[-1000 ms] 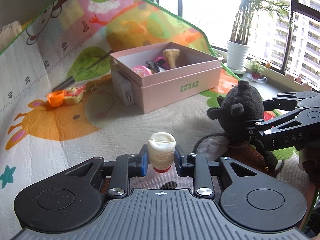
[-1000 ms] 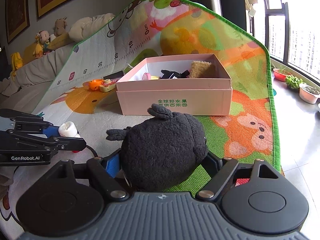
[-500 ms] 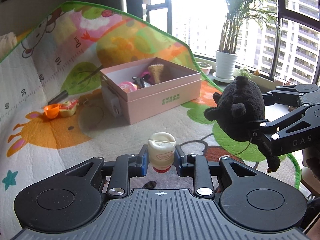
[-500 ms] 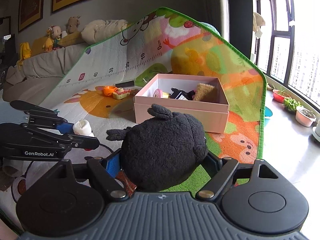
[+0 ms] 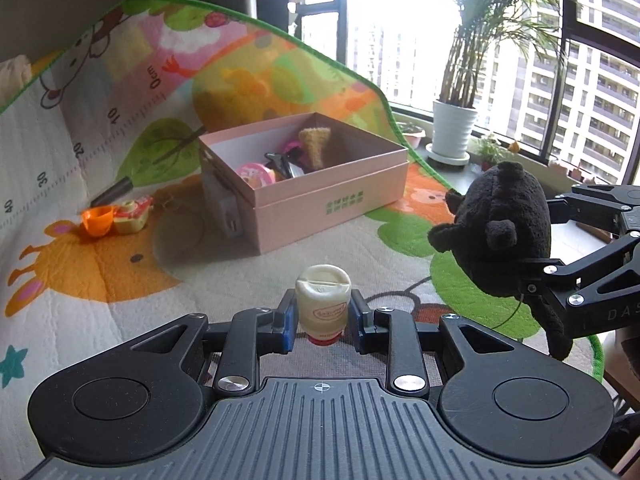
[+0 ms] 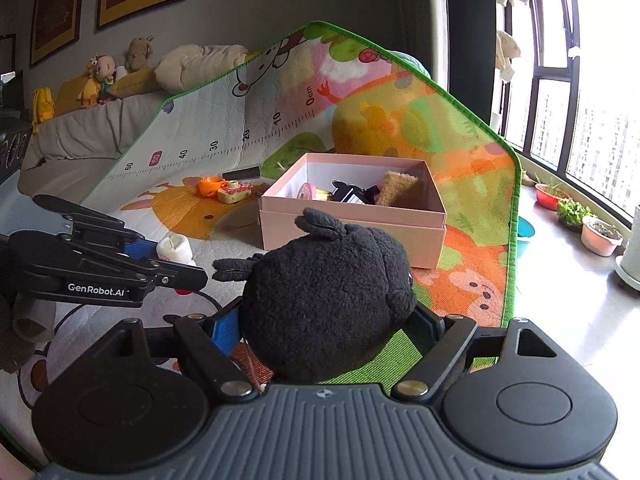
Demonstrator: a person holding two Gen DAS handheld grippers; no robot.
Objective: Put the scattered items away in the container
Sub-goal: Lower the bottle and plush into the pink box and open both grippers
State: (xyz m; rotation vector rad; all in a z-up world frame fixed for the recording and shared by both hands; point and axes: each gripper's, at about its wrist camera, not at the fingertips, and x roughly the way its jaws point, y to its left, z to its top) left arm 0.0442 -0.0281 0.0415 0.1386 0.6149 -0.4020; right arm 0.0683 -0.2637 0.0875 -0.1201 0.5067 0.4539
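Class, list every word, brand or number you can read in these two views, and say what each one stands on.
"GenRobot.AI": left gripper.
"DAS", cut off: right gripper.
"0cm", "10", "20", "30", "40", "50", "60": play mat.
Green print on pink box: unreadable.
Red label on small bottle: too blurred.

— Anything between the grippers and the pink box [image 5: 320,200]?

— Bare mat [image 5: 248,280] in front. Its top is open, though toys crowd the back; the near half is free. An orange cup [image 5: 97,220] sits well left.

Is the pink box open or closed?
Open. The box has no lid on top, and a plush cone inside is visible.
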